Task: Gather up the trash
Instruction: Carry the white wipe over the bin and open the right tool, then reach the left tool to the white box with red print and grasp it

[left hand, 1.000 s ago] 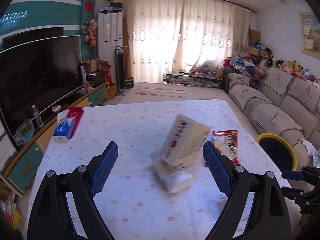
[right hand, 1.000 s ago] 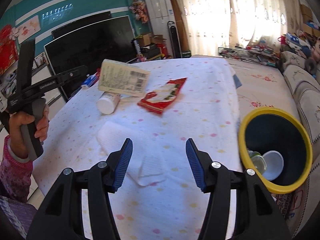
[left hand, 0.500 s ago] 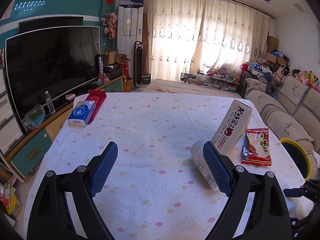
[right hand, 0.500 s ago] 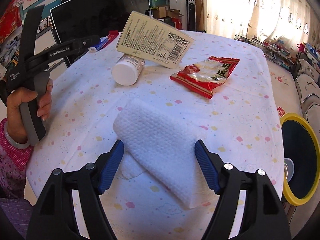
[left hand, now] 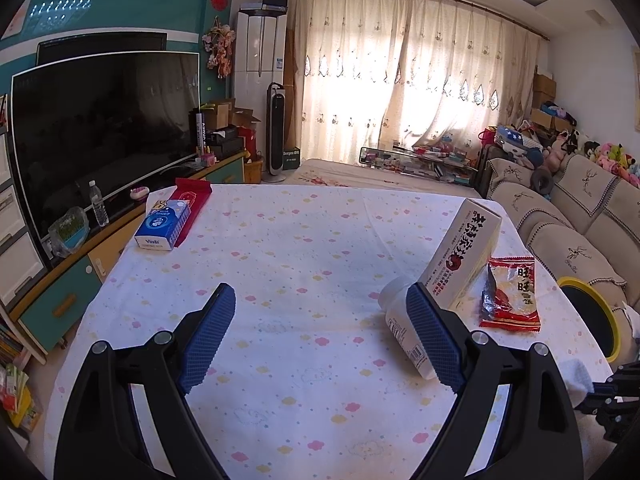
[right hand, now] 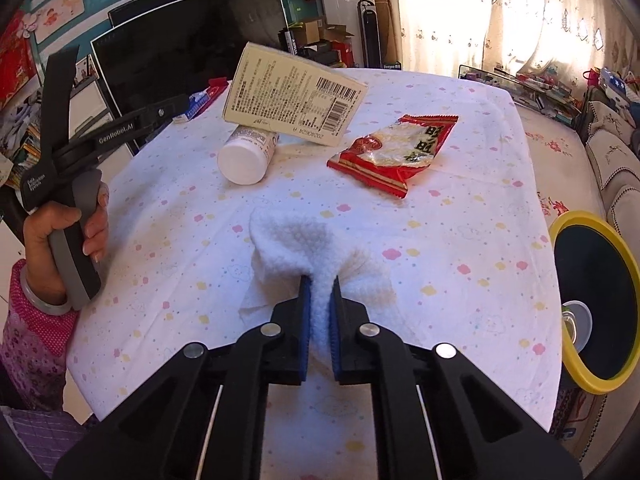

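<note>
My right gripper (right hand: 319, 292) is shut on a white textured paper towel (right hand: 304, 240) that bunches up on the table. Beyond it lie a white bottle (right hand: 246, 154) on its side, a cream box (right hand: 294, 94) propped on the bottle, and a red snack packet (right hand: 394, 152). My left gripper (left hand: 320, 328) is open and empty above the table; the bottle (left hand: 404, 332), box (left hand: 464, 256) and packet (left hand: 510, 292) lie at its right. The yellow-rimmed black bin (right hand: 592, 304) stands off the table's right edge and holds a cup and a can.
A blue tissue pack (left hand: 162, 224) on a red packet (left hand: 192, 204) sits at the table's far left corner. A TV (left hand: 100, 128) and cabinet stand to the left, a sofa (left hand: 568, 232) to the right. The table has a spotted white cloth (left hand: 304, 248).
My right gripper moved down over the paper towel and shut on it, bunching it up. My left gripper swung left, away from the box and bottle, and stayed open.
</note>
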